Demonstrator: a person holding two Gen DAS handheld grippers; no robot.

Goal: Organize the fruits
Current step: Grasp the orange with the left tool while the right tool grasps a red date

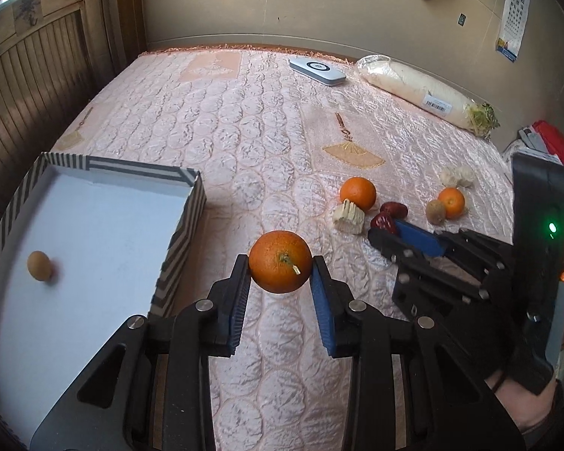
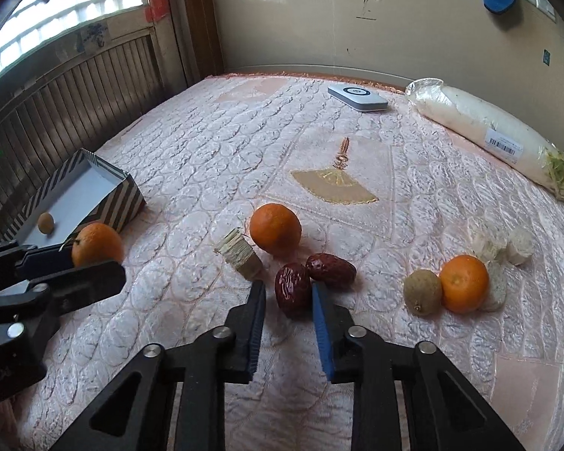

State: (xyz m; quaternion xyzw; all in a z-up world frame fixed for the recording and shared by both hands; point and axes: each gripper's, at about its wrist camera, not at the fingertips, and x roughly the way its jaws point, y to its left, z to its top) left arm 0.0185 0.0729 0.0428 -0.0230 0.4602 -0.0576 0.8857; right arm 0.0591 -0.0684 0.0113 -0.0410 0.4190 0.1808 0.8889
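left gripper [image 1: 281,263] clamps orange [image 1: 280,261], underside hidden

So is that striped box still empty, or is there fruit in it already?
Not empty. The striped box holds one small brownish round fruit on its white floor; the rest is bare. The orange in the left gripper is outside it.

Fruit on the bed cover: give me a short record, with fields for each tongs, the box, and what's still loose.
left tongs: shut on an orange, beside the striped box
right tongs: shut on a red date lying on the cover
box contents: one small brown fruit
loose fruit: big orange, second date, small orange, brownish round fruit
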